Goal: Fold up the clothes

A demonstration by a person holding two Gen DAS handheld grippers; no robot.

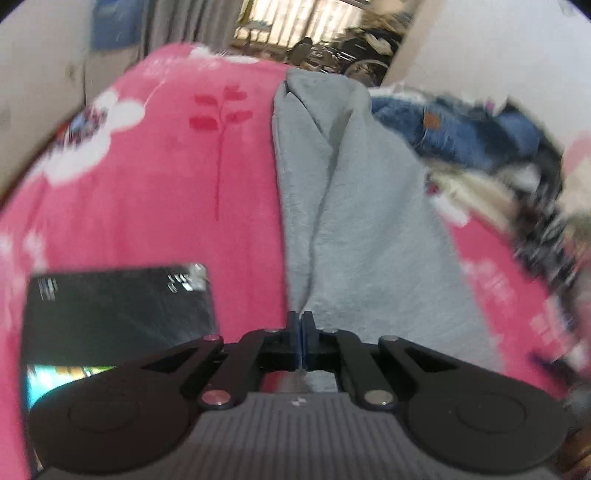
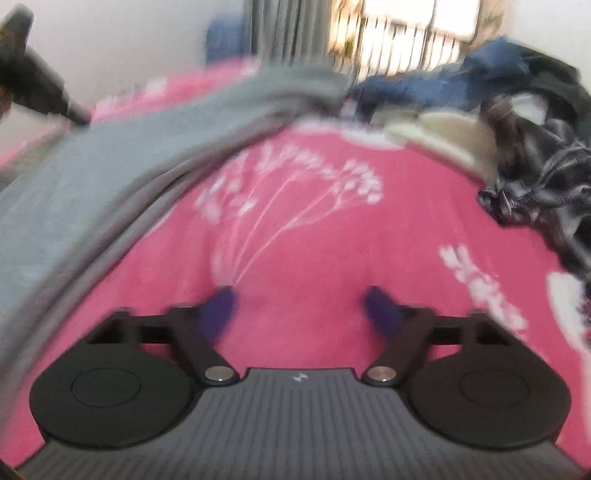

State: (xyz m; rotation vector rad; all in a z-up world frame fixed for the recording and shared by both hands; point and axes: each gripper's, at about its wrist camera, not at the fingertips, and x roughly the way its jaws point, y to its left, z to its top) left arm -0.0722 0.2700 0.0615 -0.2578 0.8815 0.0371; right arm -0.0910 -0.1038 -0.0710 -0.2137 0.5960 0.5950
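A long grey garment (image 1: 362, 206) lies lengthwise on the pink flowered blanket (image 1: 155, 192), with a fold running down its middle. My left gripper (image 1: 302, 325) is shut at the near end of that fold, its blue pads pinching the grey cloth. In the right wrist view, which is blurred, the grey garment (image 2: 92, 177) stretches along the left side. My right gripper (image 2: 301, 302) hangs open over bare pink blanket (image 2: 303, 229), to the right of the garment, with nothing between its blue fingers (image 2: 221, 306).
A heap of other clothes lies at the far right: blue jeans (image 1: 450, 129), a cream piece (image 2: 436, 136) and a dark plaid garment (image 2: 539, 192). A black flat screen (image 1: 118, 314) lies on the blanket near my left gripper. White walls and a barred window (image 2: 406, 33) stand behind.
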